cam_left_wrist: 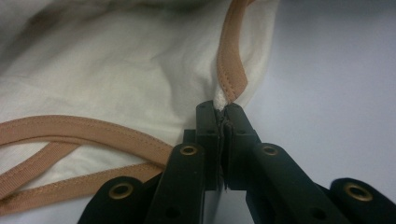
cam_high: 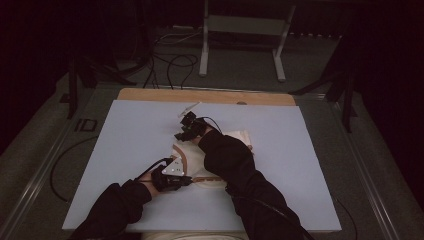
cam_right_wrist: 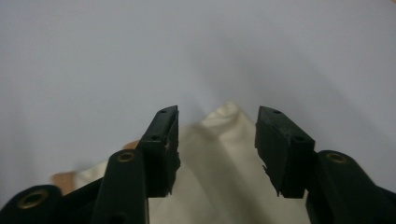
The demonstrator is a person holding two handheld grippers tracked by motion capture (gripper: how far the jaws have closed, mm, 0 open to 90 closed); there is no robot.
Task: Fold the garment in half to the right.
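Observation:
A cream cloth (cam_high: 192, 156) with tan trim lies bunched at the middle of the pale board (cam_high: 125, 140). My left gripper (cam_high: 190, 180) is at its near edge. In the left gripper view that gripper (cam_left_wrist: 223, 109) is shut on the cloth (cam_left_wrist: 116, 79), pinching it where the tan trim (cam_left_wrist: 231, 70) folds over. My right gripper (cam_high: 184, 131) reaches to the cloth's far left end. In the right gripper view it (cam_right_wrist: 218, 113) stands open, with a pointed corner of the cloth (cam_right_wrist: 219, 177) between the jaws and clear of both pads.
A wooden strip (cam_high: 205, 96) runs along the board's far edge. Cables (cam_high: 172, 65) and a metal stand (cam_high: 245, 30) are on the floor beyond. A small dark object (cam_high: 86, 124) lies left of the board.

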